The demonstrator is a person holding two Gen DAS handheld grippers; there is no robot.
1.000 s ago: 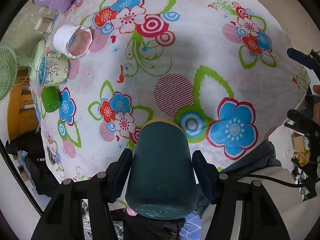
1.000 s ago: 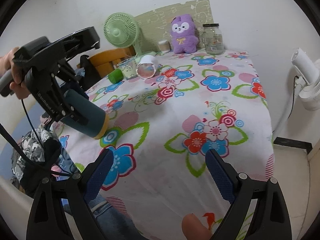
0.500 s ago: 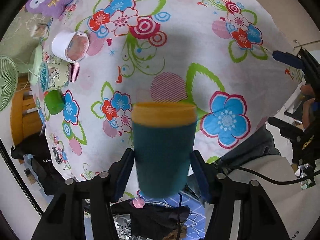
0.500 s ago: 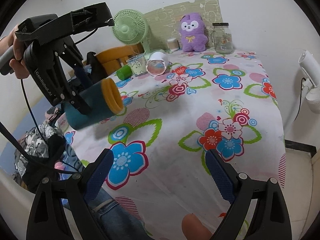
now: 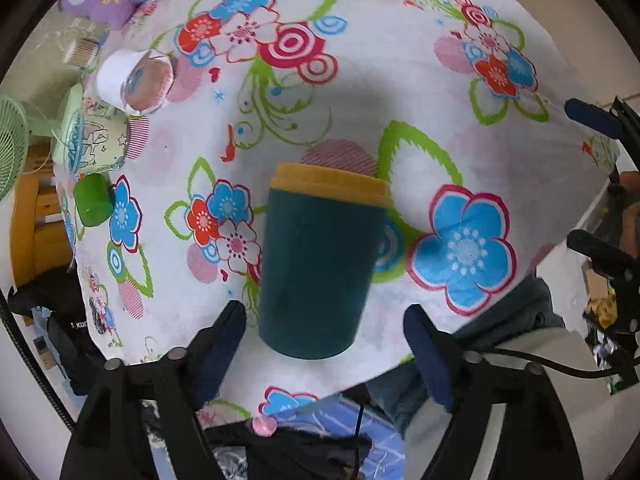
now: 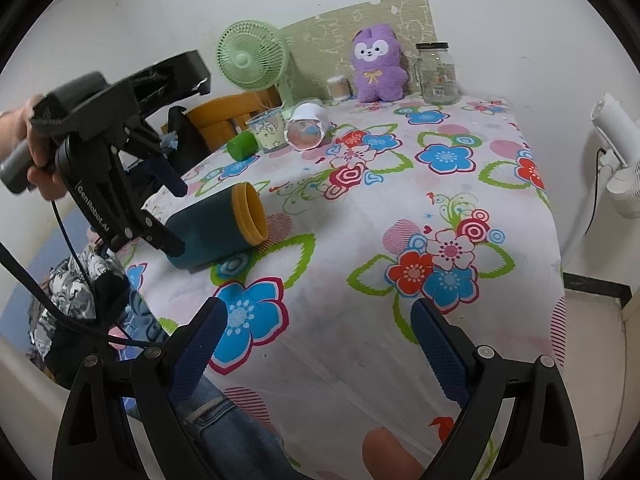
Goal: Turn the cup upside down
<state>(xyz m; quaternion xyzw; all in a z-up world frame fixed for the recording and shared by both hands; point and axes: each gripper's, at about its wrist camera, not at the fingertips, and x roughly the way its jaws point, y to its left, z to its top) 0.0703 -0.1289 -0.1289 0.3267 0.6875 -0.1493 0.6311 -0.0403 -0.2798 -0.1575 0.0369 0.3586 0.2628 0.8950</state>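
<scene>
Teal cup (image 5: 320, 264) with a mustard-yellow rim lies on its side near the floral tablecloth's (image 5: 400, 80) near-left edge, mouth toward twelve o'clock. At its nine and three o'clock the left gripper (image 5: 324, 344) has its fingers spread wide, gripping nothing. To finish well, regrip mid-body, stand it rim-down; farther right, the right gripper (image 6: 316, 344) hangs open, empty.

Cup (image 6: 216, 226) lies sideways (rim yellow).
</scene>
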